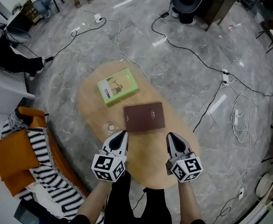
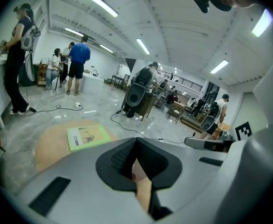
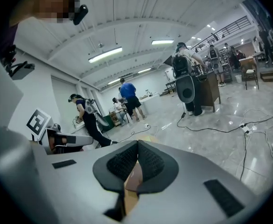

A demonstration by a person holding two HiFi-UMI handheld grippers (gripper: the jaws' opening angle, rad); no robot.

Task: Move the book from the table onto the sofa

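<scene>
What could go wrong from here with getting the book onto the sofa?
Two books lie on the table: a green book and a brown book, so the wrong one might get picked. Both the left gripper and right gripper are shut, and the brown book lies flat, so the jaws may just push it.

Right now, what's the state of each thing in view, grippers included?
left gripper: shut, empty, above the table's near end
right gripper: shut, empty, above the table's near end
brown book: closed, flat on the table, untouched
green book: closed, flat on the table
sofa: no book on it yet
</scene>
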